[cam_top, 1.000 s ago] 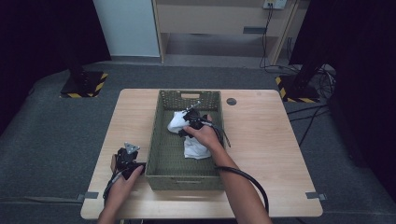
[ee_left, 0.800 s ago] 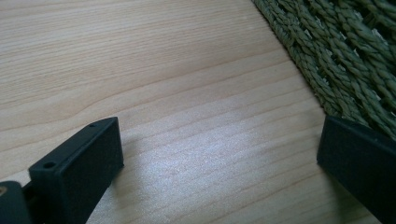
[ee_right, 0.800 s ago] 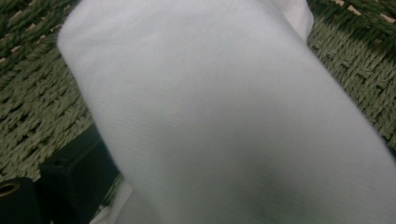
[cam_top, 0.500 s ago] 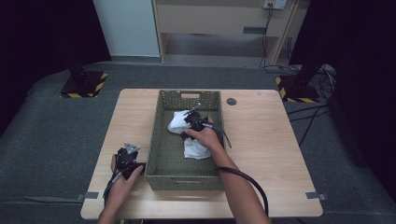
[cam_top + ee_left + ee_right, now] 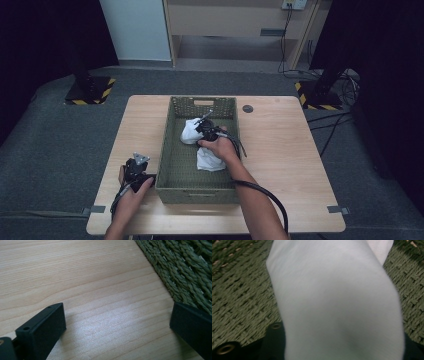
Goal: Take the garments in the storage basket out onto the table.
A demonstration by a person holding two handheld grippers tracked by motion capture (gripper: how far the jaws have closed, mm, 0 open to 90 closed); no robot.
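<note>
On the left of the high view I see my left hand-held gripper low on the desk, just beside the near left corner of the green woven basket. Its own view shows both black jaws spread wide with nothing between them — bare wood grain under the gap, and the basket's braided wall running along the upper right edge. So that one is released, holding nothing.

Moving right, the basket sits at the middle of the desk, its long side running away from me. Inside it lie two white cloths: one bunched toward the far middle, the other nearer, against the right wall.

My right hand reaches into the basket from the near side, and the right hand-held gripper points at the far cloth, touching its right edge. From its own view the white cloth bulges up between the jaws and covers them almost wholly, with the woven basket floor on either side. The jaws have just been closing, and they are clenched on that cloth — the fabric is pinched between them. The cloth itself lies inside the basket; I cannot tell whether any of it is lifted.

Farther right, a small dark round disc lies on the desk beyond the basket's far right corner.
</note>
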